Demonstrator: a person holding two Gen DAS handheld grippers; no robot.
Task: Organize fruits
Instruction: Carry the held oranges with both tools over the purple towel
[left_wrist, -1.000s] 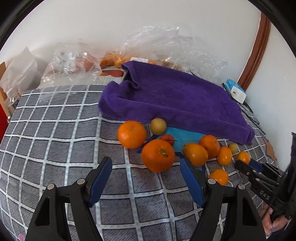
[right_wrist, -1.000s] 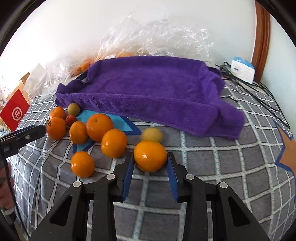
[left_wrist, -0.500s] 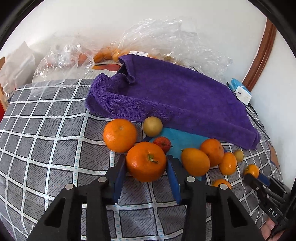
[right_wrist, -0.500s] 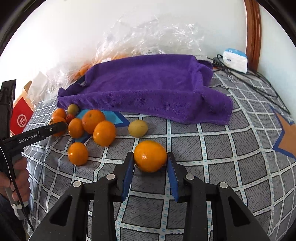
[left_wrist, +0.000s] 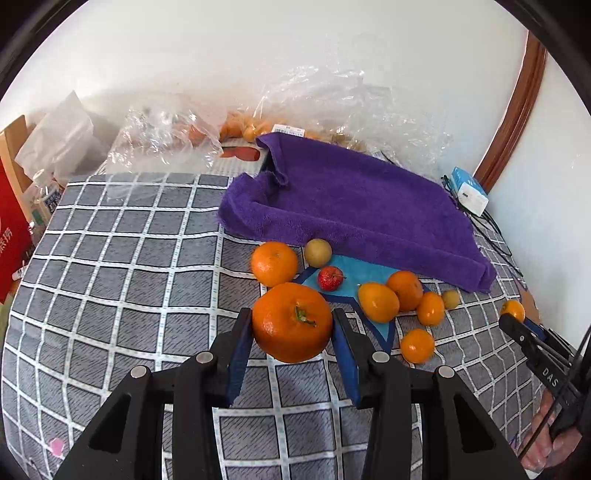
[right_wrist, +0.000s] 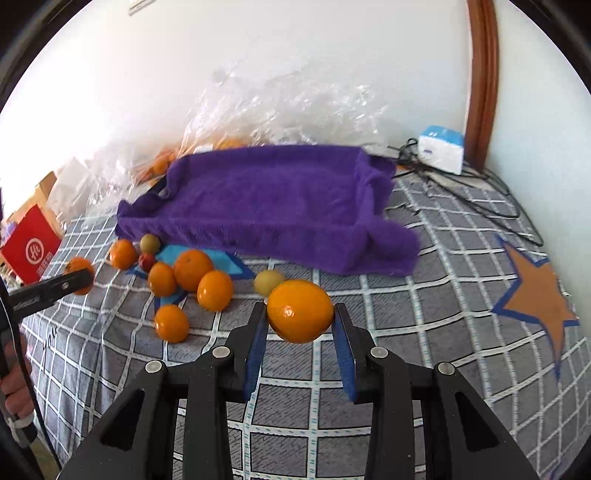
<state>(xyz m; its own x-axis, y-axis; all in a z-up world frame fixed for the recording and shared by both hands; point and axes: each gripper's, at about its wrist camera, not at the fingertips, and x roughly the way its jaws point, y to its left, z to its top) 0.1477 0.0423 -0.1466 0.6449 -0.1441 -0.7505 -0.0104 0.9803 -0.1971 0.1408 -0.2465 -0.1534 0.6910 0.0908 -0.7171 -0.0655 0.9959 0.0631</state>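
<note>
My left gripper (left_wrist: 291, 334) is shut on a large orange with a green stem (left_wrist: 291, 322) and holds it above the checked cloth. My right gripper (right_wrist: 299, 325) is shut on a smooth orange (right_wrist: 300, 311), lifted off the cloth. Several loose oranges (left_wrist: 378, 302) lie around a blue star patch (left_wrist: 364, 271), with a small red fruit (left_wrist: 330, 278) and a yellow-green fruit (left_wrist: 317, 252). The same cluster shows in the right wrist view (right_wrist: 192, 269). A purple towel-lined tray (left_wrist: 347, 199) sits behind the fruit.
Clear plastic bags with more oranges (left_wrist: 236, 129) lie against the wall. A white and blue box with cables (right_wrist: 441, 149) sits at the back right. A red bag (right_wrist: 31, 249) stands at the left edge. An orange star patch (right_wrist: 535, 299) marks the cloth at right.
My left gripper closed on the stemmed orange and lifted it. My right gripper, holding its orange, rose and drew back from the cluster.
</note>
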